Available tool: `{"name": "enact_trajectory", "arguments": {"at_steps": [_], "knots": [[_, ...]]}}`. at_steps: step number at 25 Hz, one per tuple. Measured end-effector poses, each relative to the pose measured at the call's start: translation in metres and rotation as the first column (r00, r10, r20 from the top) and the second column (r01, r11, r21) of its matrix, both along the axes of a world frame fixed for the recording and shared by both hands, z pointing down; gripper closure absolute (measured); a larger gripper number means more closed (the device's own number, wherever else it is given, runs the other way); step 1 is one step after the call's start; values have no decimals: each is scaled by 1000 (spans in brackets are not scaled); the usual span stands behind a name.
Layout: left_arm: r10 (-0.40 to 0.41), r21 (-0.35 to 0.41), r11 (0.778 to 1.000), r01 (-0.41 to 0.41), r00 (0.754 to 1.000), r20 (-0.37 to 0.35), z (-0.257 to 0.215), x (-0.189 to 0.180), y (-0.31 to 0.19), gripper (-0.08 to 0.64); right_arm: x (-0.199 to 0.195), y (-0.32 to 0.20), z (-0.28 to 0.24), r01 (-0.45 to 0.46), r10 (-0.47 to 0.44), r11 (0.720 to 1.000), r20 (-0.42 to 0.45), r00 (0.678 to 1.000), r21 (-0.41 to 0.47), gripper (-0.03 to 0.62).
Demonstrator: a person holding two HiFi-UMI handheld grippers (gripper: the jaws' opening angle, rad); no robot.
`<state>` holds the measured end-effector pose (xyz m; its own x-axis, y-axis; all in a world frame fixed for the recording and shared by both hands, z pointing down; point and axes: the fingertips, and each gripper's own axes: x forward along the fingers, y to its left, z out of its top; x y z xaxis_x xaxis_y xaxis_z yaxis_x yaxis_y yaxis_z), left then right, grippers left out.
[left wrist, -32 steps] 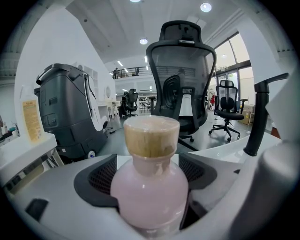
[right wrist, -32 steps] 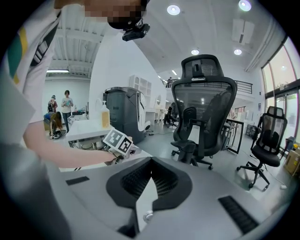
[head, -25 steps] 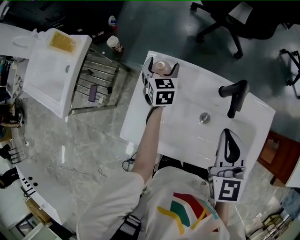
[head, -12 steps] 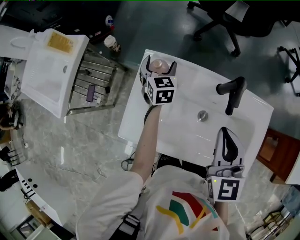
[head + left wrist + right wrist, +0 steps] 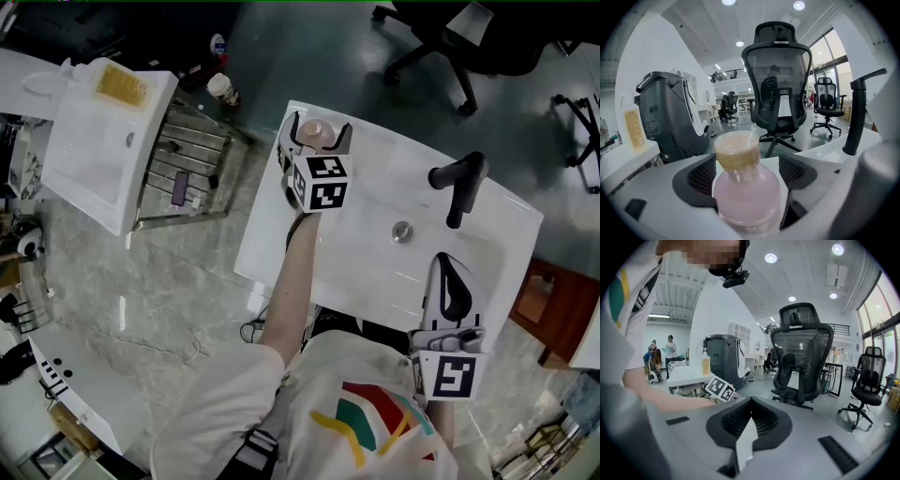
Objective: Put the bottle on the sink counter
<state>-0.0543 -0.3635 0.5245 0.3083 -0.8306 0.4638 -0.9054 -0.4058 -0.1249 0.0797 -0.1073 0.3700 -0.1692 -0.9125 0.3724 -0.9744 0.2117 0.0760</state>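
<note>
One bottle (image 5: 746,190), two grippers, one black faucet (image 5: 457,184) and one round drain (image 5: 402,229) show over a single white sink surface (image 5: 274,246). A second white sink unit (image 5: 94,150) stands well apart at 9 o'clock in the head view. The bottle is pale pink with a tan cap (image 5: 737,149). It stands upright with its long axis vertical, the cap pointing up toward the head camera. It sits at the 11 o'clock corner of the sink surface, well apart from the faucet, which is at about 3 o'clock from it. No view shows whether its base touches the surface. The left gripper (image 5: 318,128) reaches in from 6 o'clock, its two jaws clamped on the bottle's body, one on each flank, with the neck and cap rising free between them. The right gripper (image 5: 448,270) hangs over the basin's near edge at about 5 o'clock from the drain. It points toward 12 o'clock, with its jaws drawn together and nothing between them. In the left gripper view one large black office chair (image 5: 780,89) stands beyond the bottle at 12 o'clock, and the faucet rises at 3 o'clock.
</note>
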Motion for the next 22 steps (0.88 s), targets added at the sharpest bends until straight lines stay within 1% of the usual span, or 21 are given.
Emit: {"name": "enact_trajectory", "arguments": {"at_steps": [4,7,12,16,19,22], "knots": [[2,23,1000,-2,1000,-6,-15,2,3,166,2,-2,3,-6,7,1000,23,1000,-21,580],[12,36,999,-12,1000,1,-25,3,6,166,4,-5,-1,-18,18,1000,53,998,-12,580],[22,56,998,-22,1000,5,-42,6,14,166,9,-8,-14,-27,25,999,70,997,30,580],[37,86,996,-37,999,-3,-67,11,18,166,13,-12,-27,-36,31,997,71,997,68,580],[48,123,991,-45,999,-17,-94,14,22,166,16,-17,-41,-41,34,994,70,997,106,580],[66,182,982,-59,997,-37,-130,19,26,166,21,-24,-54,-54,44,988,73,996,143,580]]}}
